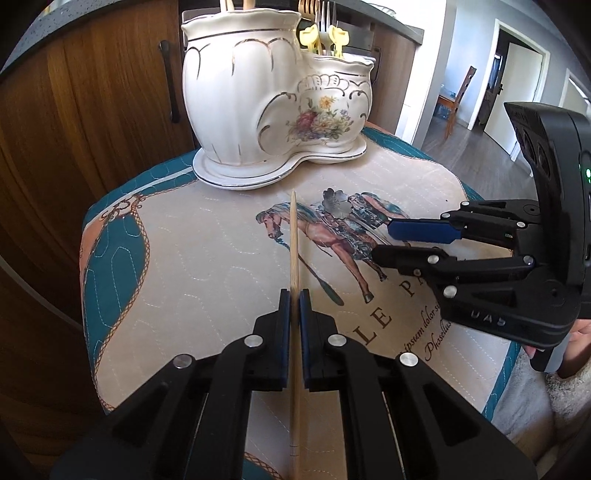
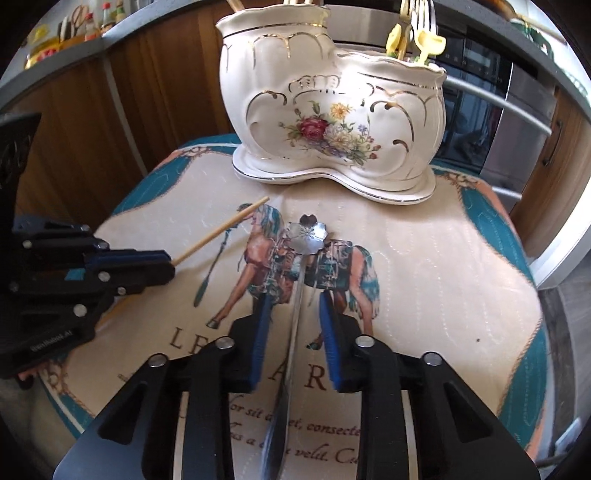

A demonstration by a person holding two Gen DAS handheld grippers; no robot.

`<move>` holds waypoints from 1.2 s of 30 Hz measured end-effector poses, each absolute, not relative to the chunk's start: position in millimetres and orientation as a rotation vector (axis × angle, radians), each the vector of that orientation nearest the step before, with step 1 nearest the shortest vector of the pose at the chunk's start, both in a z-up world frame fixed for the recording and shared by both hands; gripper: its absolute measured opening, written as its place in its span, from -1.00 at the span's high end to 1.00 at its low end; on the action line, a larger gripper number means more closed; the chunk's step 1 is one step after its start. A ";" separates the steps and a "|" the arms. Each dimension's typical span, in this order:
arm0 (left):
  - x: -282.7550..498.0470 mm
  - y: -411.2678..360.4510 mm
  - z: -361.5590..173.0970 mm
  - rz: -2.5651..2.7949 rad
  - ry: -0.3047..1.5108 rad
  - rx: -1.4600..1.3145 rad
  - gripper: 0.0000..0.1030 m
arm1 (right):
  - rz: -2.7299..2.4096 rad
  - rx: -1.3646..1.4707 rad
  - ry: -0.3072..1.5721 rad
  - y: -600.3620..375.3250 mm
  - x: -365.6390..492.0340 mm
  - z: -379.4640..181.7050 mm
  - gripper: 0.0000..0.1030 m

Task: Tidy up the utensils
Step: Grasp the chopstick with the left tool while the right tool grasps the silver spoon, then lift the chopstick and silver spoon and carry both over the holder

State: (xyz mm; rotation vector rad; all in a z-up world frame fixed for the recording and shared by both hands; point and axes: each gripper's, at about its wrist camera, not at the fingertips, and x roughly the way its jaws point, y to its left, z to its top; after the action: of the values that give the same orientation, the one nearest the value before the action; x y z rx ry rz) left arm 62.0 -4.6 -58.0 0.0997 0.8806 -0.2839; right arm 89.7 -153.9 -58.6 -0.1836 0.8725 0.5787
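Pale wood, a thin round chopstick [image 1: 294, 236] is sitting clamped between the blue pads of the left gripper [image 1: 294, 295], its tip pointing toward the white two-compartment ceramic utensil holder with gold trim and a painted bouquet [image 1: 273, 110]. In the right wrist view the same stick [image 2: 225, 230] is sticking out of that gripper [image 2: 168, 260] at a slant over the cloth. A silver metal spoon with a flower-shaped bowl [image 2: 308, 236] is lying on the quilted beige placemat printed with a horse and rider [image 2: 424, 258], its handle running back between the fingers of the right gripper [image 2: 295, 299]. Those fingers are standing apart on either side of the handle, a gap showing on each side, so the spoon is not being gripped. The holder is standing at the far end of the placemat, beyond both utensils. Wooden sticks are rising out of its taller compartment, and forks [image 2: 421, 14] and yellow plastic-handled pieces [image 2: 430, 42] are standing in the lower one. Brown wooden cabinet doors [image 1: 92, 110] are filling the background behind it.
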 end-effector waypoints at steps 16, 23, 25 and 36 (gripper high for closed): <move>55.7 -3.0 -48.6 -0.299 0.817 0.085 0.91 | 0.577 -0.065 0.758 -179.9 81.1 -35.8 0.92; 32.9 -1.5 -13.3 -0.345 0.647 0.068 0.91 | 0.594 0.006 0.598 -197.2 66.9 -5.6 0.92; 20.6 -1.3 3.6 -0.380 0.577 0.058 0.91 | 0.594 0.031 0.546 -201.6 62.2 4.2 0.92; 8.7 26.5 72.4 -0.392 0.333 -0.030 0.91 | 0.545 0.154 0.381 -223.0 75.8 48.6 0.92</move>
State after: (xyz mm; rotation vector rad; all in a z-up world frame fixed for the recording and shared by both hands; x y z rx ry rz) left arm 8.7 26.5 72.4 -0.0300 0.3334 -0.3915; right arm 75.8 -223.0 48.6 0.1537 0.3807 0.5449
